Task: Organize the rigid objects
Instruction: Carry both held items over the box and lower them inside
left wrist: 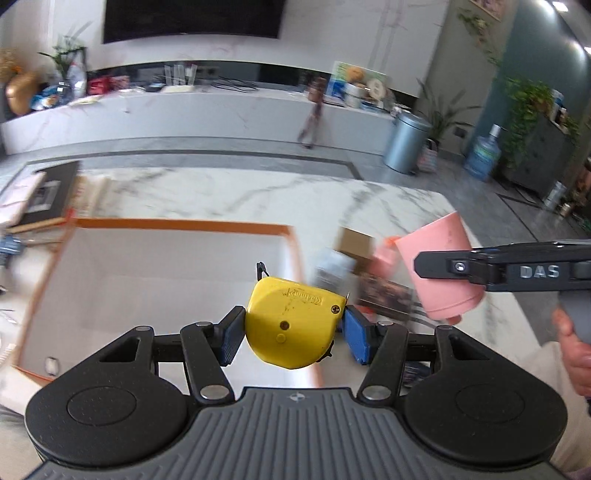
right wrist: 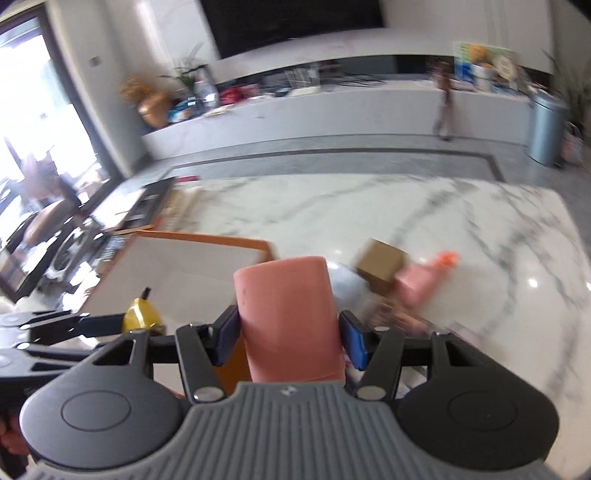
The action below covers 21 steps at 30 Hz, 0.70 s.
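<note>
The left tool [left wrist: 293,334] pinched a yellow plastic tape measure [left wrist: 293,321] above an orange-rimmed white box [left wrist: 177,226]. The right tool [right wrist: 288,338] clamped a pink plastic cup [right wrist: 286,314] (mouth outward) over the white marble desk [right wrist: 424,206].

We're in a home here, a living room by the look of it. A big dark television [left wrist: 190,18] hangs on a marble-look wall above a long low ledge [left wrist: 199,110] crowded with household bits, a gold vase [left wrist: 20,92] at one end. Leafy houseplants [left wrist: 528,107] trail over a grey cabinet, a lidded metal bin [left wrist: 406,142] stands on the tiled floor, a big water jug [left wrist: 482,155] beside it. Up front, a white marble table [right wrist: 406,214], and a bright window [right wrist: 33,110] off left.
</note>
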Each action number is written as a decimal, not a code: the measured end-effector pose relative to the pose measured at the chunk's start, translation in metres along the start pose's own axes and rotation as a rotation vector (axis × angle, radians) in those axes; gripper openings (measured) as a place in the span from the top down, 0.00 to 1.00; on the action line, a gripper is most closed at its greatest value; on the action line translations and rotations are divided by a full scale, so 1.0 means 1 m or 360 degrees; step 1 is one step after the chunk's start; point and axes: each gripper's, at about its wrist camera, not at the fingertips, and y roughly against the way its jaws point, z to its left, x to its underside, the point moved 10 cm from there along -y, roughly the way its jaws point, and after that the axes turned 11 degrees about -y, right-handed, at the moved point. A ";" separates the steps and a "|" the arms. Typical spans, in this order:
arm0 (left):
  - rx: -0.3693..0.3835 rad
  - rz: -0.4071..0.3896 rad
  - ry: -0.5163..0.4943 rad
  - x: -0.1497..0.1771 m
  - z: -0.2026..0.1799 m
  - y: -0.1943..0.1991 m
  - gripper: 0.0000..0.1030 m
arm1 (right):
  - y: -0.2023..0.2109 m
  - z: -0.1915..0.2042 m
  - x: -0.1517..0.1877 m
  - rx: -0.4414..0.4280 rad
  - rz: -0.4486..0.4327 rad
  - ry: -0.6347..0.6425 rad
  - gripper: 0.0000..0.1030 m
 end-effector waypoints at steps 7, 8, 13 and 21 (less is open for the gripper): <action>-0.0151 0.0076 -0.0091 0.006 0.076 -0.012 0.37 | -0.045 0.083 -0.009 -0.0193 0.0128 0.0087 0.42; -0.0167 0.0097 -0.0107 0.006 0.086 -0.017 0.37 | -0.053 0.092 -0.008 -0.0208 0.0151 0.0086 0.42; -0.0188 0.0208 -0.0215 0.013 0.121 -0.049 0.37 | -0.107 0.120 -0.002 -0.0200 0.0289 0.0043 0.42; -0.0208 0.0413 -0.0264 0.027 0.155 -0.112 0.36 | -0.196 0.108 0.015 -0.0041 0.0486 -0.0190 0.42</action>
